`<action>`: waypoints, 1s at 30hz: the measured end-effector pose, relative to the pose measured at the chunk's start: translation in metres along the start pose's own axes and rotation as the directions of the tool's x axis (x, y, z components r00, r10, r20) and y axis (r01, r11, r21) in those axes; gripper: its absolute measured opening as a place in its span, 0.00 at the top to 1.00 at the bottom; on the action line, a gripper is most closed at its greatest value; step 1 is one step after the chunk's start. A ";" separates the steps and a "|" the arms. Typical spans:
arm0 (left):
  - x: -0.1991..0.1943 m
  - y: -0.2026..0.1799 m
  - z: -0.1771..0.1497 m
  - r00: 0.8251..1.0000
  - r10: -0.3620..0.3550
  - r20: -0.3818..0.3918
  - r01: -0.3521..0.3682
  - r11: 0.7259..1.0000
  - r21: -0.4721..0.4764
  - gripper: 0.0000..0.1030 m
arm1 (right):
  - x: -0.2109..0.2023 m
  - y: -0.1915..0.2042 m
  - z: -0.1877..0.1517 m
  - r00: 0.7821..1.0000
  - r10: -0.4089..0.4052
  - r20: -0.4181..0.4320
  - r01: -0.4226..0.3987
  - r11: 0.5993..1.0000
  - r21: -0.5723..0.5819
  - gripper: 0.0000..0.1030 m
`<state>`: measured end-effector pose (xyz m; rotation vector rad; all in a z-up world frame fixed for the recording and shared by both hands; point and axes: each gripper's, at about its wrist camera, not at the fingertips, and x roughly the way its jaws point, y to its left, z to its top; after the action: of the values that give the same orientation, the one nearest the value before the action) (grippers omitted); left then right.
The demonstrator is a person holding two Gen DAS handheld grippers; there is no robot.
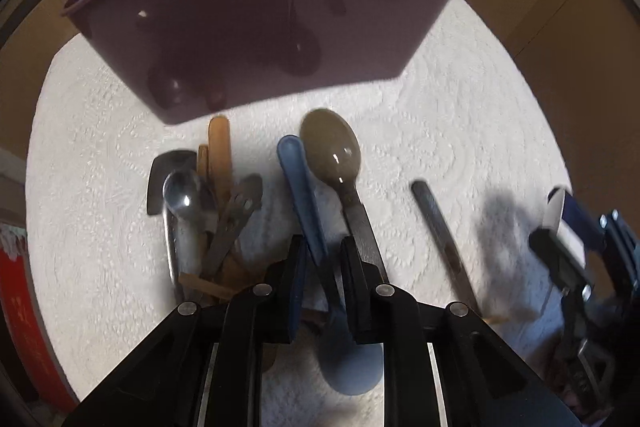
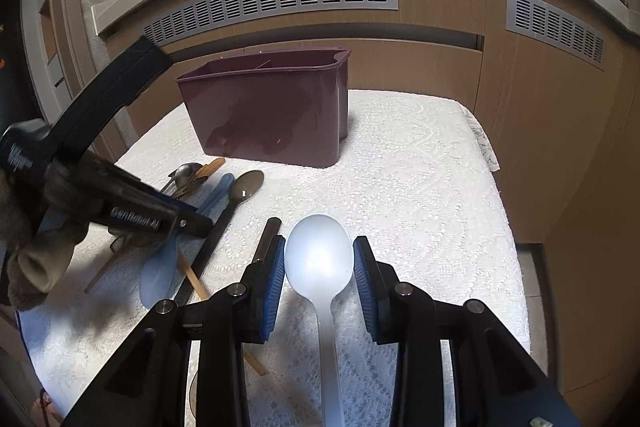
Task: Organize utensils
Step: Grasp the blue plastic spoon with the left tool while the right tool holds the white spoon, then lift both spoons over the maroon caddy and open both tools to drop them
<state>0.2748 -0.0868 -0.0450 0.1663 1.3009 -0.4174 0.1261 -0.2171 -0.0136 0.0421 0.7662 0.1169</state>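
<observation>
A maroon utensil holder [image 1: 256, 19] stands at the far side of the white lace cloth [image 1: 460, 131]; it also shows in the right wrist view [image 2: 268, 107]. My left gripper [image 1: 322, 251] has its jaws around the handle of a blue spoon [image 1: 300, 187], not clamped tight. An olive-brown spoon [image 1: 332, 151] lies just right of it. My right gripper [image 2: 319, 259] has its pads on both sides of a white spoon's bowl [image 2: 319, 255] lying on the cloth; whether they press it is unclear.
A pile with a metal spoon [image 1: 182, 195], wooden chopsticks [image 1: 219, 155] and a dark spatula [image 1: 162, 175] lies left. A dark knife handle [image 1: 436, 219] lies right. Wooden cabinets [image 2: 552, 147] with vents surround the table.
</observation>
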 end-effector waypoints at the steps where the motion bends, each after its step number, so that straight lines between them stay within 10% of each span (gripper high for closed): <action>1: -0.001 0.000 0.001 1.000 0.004 0.011 -0.004 1.000 -0.001 0.86 | 0.001 0.000 0.000 1.000 0.003 -0.003 -0.003 1.000 0.002 0.69; 6: -0.029 -0.002 -0.030 0.978 0.026 0.209 -0.025 1.000 -0.005 0.91 | -0.008 -0.004 0.005 0.999 0.034 0.014 -0.034 0.999 0.036 0.69; 14: -0.107 0.010 -0.096 0.831 -0.029 0.556 0.081 0.994 -0.069 0.91 | -0.029 0.004 0.023 0.994 0.097 0.043 -0.099 0.993 0.060 0.70; 25: -0.241 0.023 -0.019 0.565 -0.088 0.820 0.133 0.991 0.015 0.91 | -0.098 0.017 0.159 0.926 0.111 0.362 -0.107 0.994 -0.031 0.70; 30: -0.245 0.043 0.013 0.538 -0.054 0.841 0.116 0.993 -0.010 0.91 | -0.077 0.013 0.208 0.894 0.097 0.437 -0.105 0.994 -0.007 0.70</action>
<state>0.2527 -0.0015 0.1885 -0.1600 0.3386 -0.4534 0.2143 -0.2125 0.1904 0.1208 0.3131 0.1927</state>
